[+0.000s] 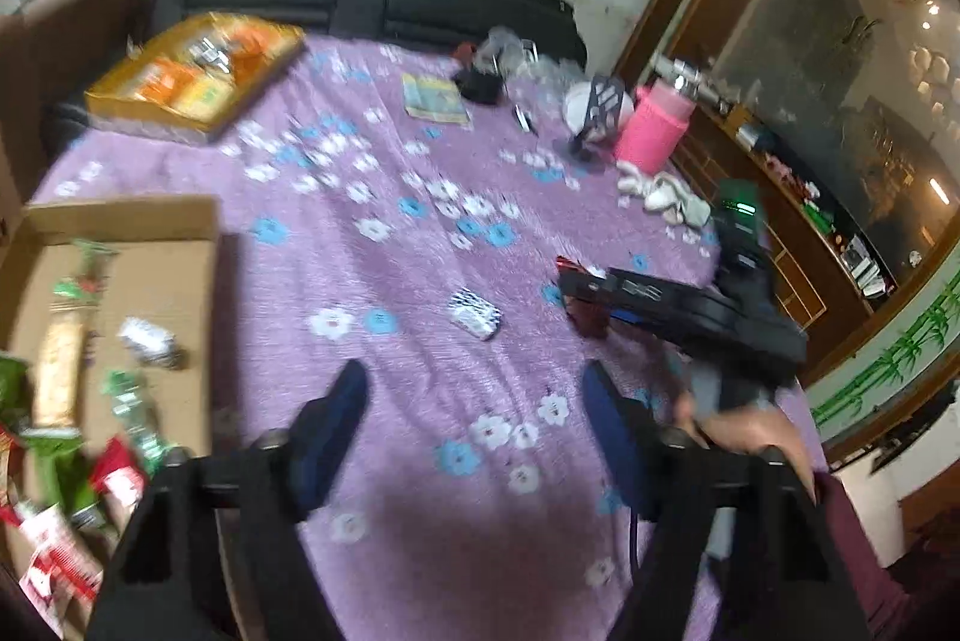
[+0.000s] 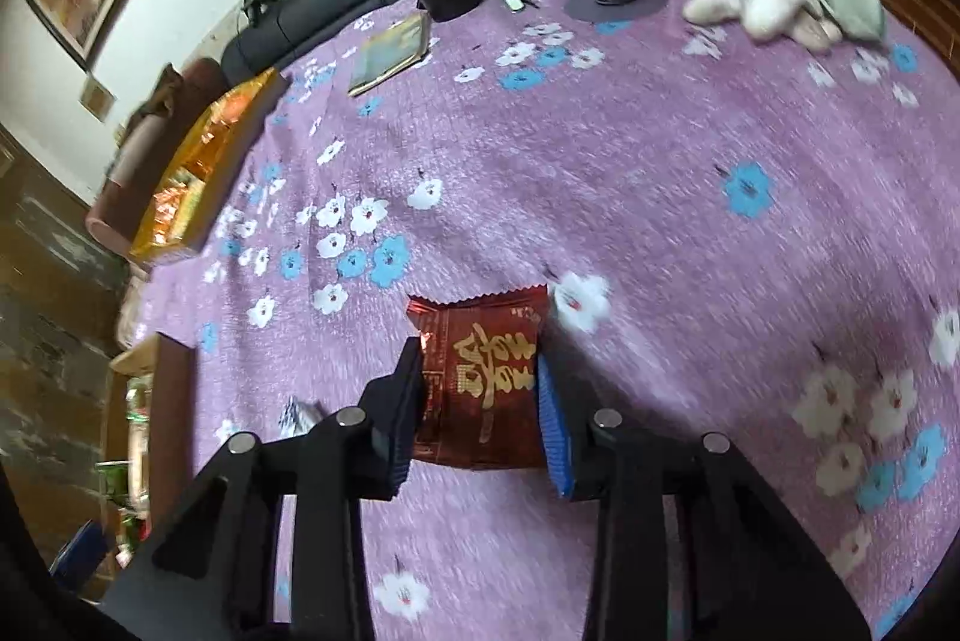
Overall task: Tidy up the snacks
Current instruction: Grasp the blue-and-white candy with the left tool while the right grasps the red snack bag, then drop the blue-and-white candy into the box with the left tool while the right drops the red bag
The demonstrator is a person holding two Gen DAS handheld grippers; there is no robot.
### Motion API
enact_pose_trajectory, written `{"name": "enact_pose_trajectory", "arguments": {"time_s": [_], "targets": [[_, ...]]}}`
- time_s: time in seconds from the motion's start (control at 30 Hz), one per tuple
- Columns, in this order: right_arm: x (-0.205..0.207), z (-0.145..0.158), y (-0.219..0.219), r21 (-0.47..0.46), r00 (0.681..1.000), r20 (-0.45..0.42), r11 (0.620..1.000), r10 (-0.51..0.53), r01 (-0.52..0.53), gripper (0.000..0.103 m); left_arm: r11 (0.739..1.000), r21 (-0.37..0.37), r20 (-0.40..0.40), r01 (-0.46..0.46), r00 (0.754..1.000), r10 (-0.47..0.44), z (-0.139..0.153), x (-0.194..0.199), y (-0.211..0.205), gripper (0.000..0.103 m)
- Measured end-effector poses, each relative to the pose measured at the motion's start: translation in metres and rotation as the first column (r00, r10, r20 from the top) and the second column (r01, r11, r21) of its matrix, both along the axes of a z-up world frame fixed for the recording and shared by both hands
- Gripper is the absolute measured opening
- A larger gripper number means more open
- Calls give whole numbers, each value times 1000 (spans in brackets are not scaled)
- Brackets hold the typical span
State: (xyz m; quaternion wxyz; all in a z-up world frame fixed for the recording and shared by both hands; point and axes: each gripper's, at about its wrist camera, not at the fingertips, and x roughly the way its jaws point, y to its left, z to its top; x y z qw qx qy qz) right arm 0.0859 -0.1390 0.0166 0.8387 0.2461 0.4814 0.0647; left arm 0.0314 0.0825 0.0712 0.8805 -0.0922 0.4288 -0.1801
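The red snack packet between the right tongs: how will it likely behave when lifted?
The red snack packet looks like thin glossy foil, so it is probably light and may crumple or sag outside the pads. Its shiny surface could slip if the right tongs pinch lightly.

Snack packets (image 1: pixel 72 401) in box (image 1: pixel 174 221)

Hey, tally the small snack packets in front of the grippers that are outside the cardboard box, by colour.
Red packet: 1, gripped by the right gripper
Blue-and-white packet: 1, loose on the purple cloth
Total: 2
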Motion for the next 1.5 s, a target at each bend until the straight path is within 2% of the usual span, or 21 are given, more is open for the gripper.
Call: {"name": "enact_pose_trajectory", "arguments": {"time_s": [0.1, 0.23, 0.33, 0.47, 0.5, 0.53, 0.57, 0.7, 0.8, 1.13, 1.27, 1.5], "targets": [[-23, 1, -12, 45, 1000, 10, 999, 10, -11, 37, 1000, -8, -68, -5, 998, 4, -15, 26, -13, 64], [-53, 2, -26, 59, 998, 60, 998, 15, -19, 37, 1000, -7, -88, -6, 996, 5, -29, 56, -31, 67], [-61, 4, -31, 39, 995, 104, 999, 7, -12, 37, 998, 67, -96, 5, 995, 1, -43, 72, -47, 67], [-63, 7, -34, 72, 992, 128, 997, 17, -27, 37, 992, 125, -147, 29, 989, -11, -65, 88, -60, 66], [-63, 7, -33, 64, 991, 132, 998, 21, -30, 37, 988, 151, -108, 33, 994, -16, -64, 85, -64, 66], [-64, 8, -32, 51, 990, 138, 998, 22, -29, 37, 984, 175, -112, 40, 994, -20, -65, 85, -66, 53], [-64, 9, -31, 41, 990, 142, 999, 22, -28, 37, 979, 199, -97, 37, 995, -17, -64, 83, -68, 33], [-67, 10, -32, 26, 988, 155, 999, 15, -19, 37, 975, 219, -64, 46, 997, -33, -62, 68, -66, 33], [-66, 10, -34, 14, 987, 160, 1000, 3, -6, 37, 984, 174, -56, 43, 998, -33, -56, 56, -57, 33], [-69, 2, -30, -43, 985, 165, 997, -57, 65, 37, 997, 69, 39, 33, 999, -36, -13, -1, -24, 33], [-87, 12, -22, -48, 983, 178, 997, -54, 64, 37, 1000, 25, 72, 14, 997, -16, 3, -27, -4, 33], [-133, 48, 10, -63, 972, 234, 998, 2, 13, 37, 998, -56, 130, -40, 990, 47, 32, -70, 37, 33]]}}
